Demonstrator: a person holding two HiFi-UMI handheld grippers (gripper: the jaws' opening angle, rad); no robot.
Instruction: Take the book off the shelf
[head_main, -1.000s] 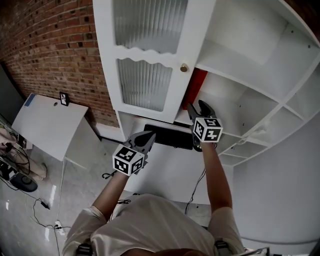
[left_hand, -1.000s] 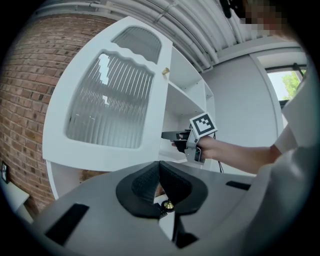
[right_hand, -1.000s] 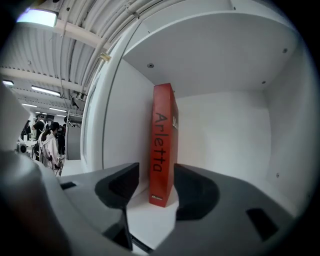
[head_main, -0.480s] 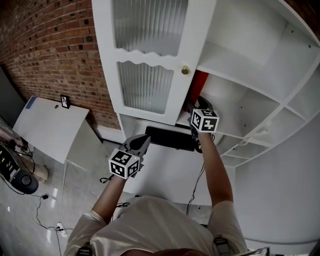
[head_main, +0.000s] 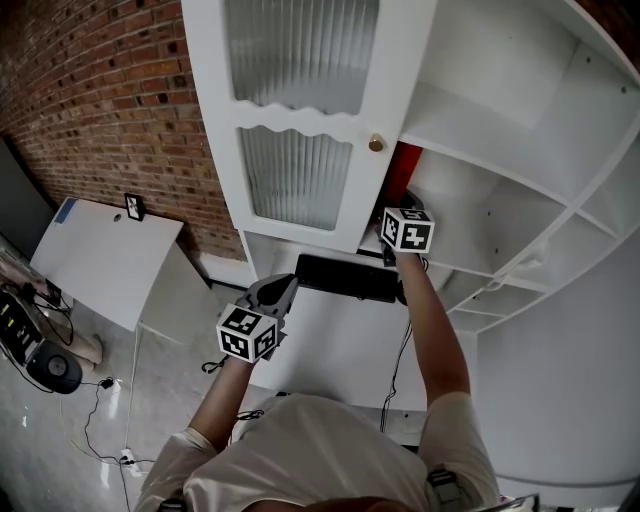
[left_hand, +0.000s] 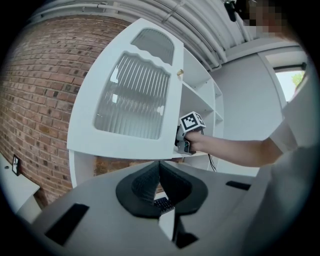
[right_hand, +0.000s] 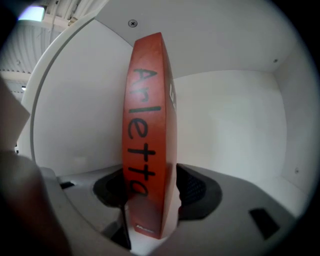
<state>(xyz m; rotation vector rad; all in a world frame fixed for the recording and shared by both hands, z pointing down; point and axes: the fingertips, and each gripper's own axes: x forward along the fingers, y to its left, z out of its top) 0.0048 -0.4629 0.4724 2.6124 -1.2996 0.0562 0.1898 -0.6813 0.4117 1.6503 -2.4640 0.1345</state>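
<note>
Head view: right gripper (head_main: 404, 212) is reached up and far into the shelf (head_main: 480, 225), right at the red book (head_main: 400, 168), which stands upright at the left end of its compartment, just behind the edge of the open cabinet door (head_main: 300, 120). Arm stretched out because the book sits high and deep. Left gripper (head_main: 278, 292) hangs low and near, over the white desk (head_main: 330, 350), well apart from the shelf; looks idle, kept out of the way. Black keyboard (head_main: 348, 277) lies on the desk under the shelf.

Left gripper view: fingers (left_hand: 150, 182) closed together, nothing between them. They point up past the door toward the right gripper at the shelf.

Right gripper view: book spine stands upright between the fingers (right_hand: 194, 187), lower part inside the gap. Fingers are wide and have just been opening further. A sliver of white shows between the spine and the right finger, so not clamped yet. Likely spread this far to straddle the spine. Judgement: approach done, squeeze and pull-out not yet done.
</note>
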